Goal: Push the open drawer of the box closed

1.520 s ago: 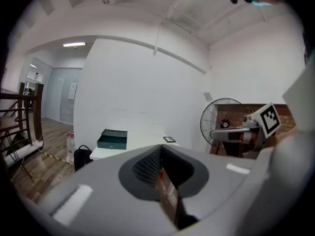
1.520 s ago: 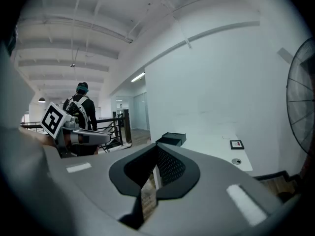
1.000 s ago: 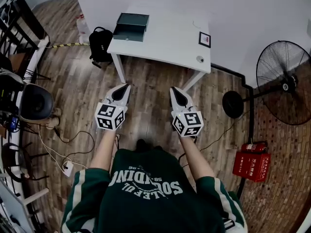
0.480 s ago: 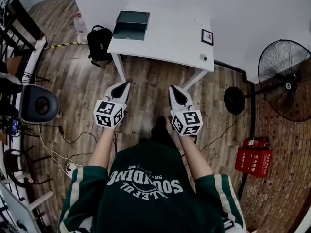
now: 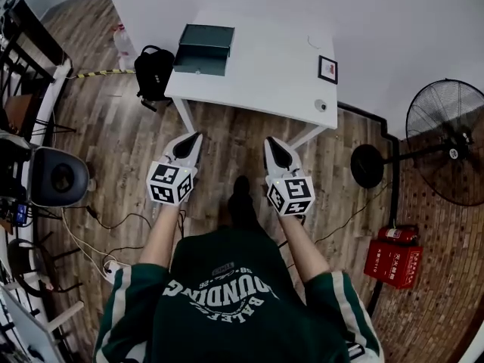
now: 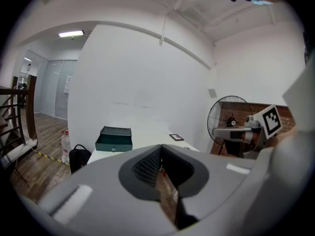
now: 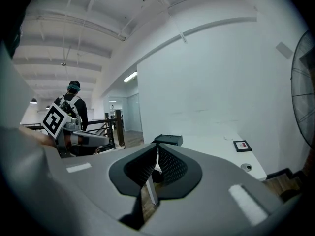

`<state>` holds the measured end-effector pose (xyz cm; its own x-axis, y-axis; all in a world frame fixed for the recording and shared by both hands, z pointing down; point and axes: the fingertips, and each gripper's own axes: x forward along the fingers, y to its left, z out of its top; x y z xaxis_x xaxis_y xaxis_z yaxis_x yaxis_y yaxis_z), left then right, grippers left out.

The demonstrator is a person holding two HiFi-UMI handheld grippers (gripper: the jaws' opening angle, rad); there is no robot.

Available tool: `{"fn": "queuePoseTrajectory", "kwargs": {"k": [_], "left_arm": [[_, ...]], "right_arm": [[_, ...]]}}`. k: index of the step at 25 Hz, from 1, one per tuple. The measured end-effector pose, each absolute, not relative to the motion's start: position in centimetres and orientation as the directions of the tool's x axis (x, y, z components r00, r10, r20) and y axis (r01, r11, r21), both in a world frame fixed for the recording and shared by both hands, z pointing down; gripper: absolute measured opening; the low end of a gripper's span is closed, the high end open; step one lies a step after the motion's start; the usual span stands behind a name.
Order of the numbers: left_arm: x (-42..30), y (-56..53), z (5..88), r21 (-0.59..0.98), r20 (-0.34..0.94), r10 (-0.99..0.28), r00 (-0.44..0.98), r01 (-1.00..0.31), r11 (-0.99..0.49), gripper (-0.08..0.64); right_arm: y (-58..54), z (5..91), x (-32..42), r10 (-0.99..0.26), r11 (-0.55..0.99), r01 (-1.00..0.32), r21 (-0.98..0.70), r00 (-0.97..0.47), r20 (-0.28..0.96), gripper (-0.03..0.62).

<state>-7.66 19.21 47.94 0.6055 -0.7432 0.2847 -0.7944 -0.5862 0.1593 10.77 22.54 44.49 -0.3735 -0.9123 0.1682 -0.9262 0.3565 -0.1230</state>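
A dark green box sits at the far left corner of the white table, its drawer pulled out toward me. The same box shows in the left gripper view and, smaller, the box shows past the jaws in the right gripper view. My left gripper and right gripper hover side by side over the wooden floor, short of the table's near edge. Both have their jaws closed together at the tips, holding nothing.
A black backpack leans by the table's left leg. A small framed picture and a round item lie on the table's right side. A standing fan and a red case are at right; a chair and cables at left.
The person has stepped forward, so the table sits slightly nearer and lower in the head view. Both grippers keep their pose, shut and side by side.
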Motion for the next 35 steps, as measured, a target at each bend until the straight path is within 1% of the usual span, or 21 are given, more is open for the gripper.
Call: {"fn": "queuePoseTrajectory", "kwargs": {"k": [15,27,35], "left_arm": [[-5.1,4.3,47.3,0.143,0.312,-0.804,0.506,-0.862,-0.487,0.054],[-5.4,-2.6,48.6,0.155,0.325,-0.831,0.451,-0.893,-0.423,0.054],[-6.9,-8.0,49.9,0.176,0.335,-0.832,0.442,-0.897,-0.406,0.054]], "right_arm": [[5.0,43.3,14.4,-0.874,0.443,-0.887,-0.134,-0.46,0.155,0.002],[-2.6,44.3,13.5,-0.832,0.506,-0.849,-0.153,-0.527,0.173,0.002],[-7.9,45.2,12.3,-0.826,0.507,-0.849,-0.152,-0.528,0.198,0.002]]}}
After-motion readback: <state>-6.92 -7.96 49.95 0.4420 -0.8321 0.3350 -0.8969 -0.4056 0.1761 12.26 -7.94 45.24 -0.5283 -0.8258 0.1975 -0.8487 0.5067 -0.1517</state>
